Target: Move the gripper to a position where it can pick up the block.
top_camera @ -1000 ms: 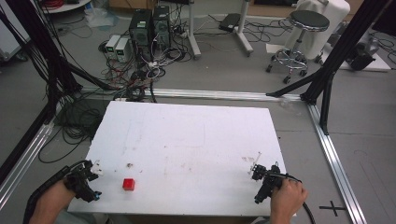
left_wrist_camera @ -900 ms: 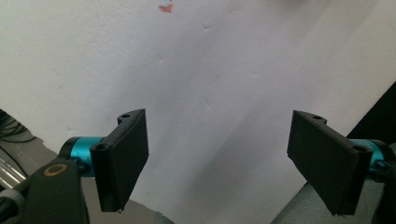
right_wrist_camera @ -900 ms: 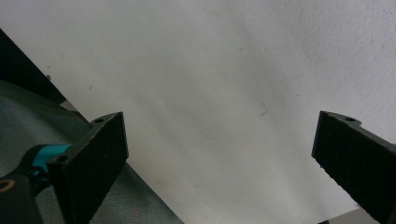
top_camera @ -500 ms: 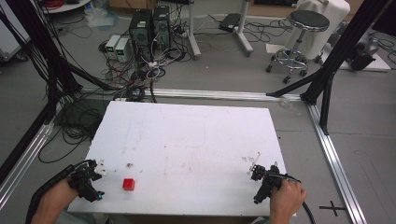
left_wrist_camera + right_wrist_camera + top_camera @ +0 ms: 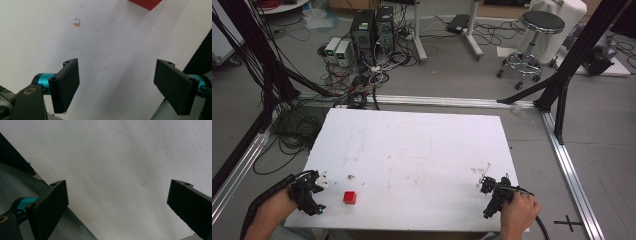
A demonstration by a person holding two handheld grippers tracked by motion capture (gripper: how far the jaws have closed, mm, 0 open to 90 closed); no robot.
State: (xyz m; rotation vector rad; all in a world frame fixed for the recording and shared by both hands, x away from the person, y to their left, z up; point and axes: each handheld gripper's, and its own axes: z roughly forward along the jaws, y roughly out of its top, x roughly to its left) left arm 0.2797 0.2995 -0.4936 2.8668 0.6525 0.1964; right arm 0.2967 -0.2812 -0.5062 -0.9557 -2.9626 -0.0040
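Over the white rectangular tabletop (image 5: 412,150), from the high view, the left gripper (image 5: 314,187) is sitting a little farther right than a second ago, closing on the small red plastic cube (image 5: 350,197) just to its right; likely a pickup is starting. The right gripper (image 5: 488,187) is holding at the near right corner, unchanged. No containers on the table.

Left gripper view: black jaws spread wide, empty, the cube's edge (image 5: 146,3) showing far ahead.

Right gripper view: jaws wide apart, nothing between them, bare tabletop beyond.
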